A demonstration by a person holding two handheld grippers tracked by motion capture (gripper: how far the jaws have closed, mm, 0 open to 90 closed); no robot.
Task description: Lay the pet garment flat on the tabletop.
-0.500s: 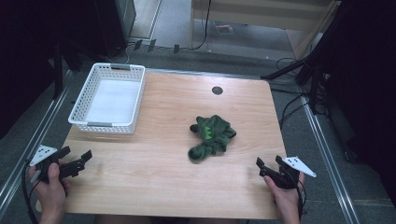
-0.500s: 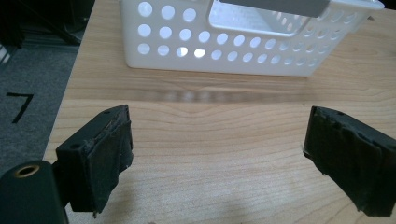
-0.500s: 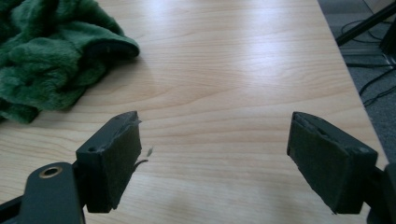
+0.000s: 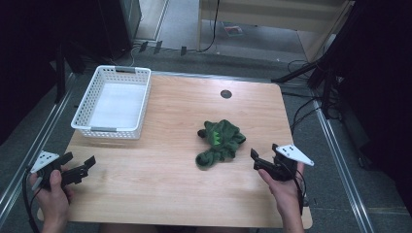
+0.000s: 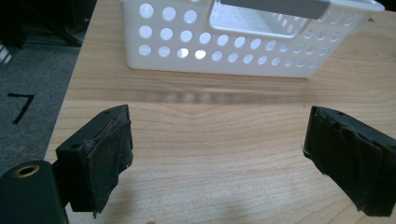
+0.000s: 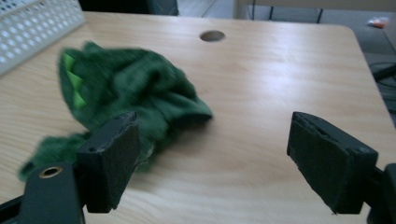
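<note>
Left tool [image 4: 80, 167]: we hold it open, near basket [image 4: 114, 103].
Right tool [image 4: 259, 161]: open, empty, beside toy [image 4: 221, 141].

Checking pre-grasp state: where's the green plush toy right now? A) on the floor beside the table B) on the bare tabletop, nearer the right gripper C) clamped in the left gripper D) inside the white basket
B: the green plush toy lies on the wooden table, apart from the white basket, just ahead of the open right gripper, which holds nothing.
</note>
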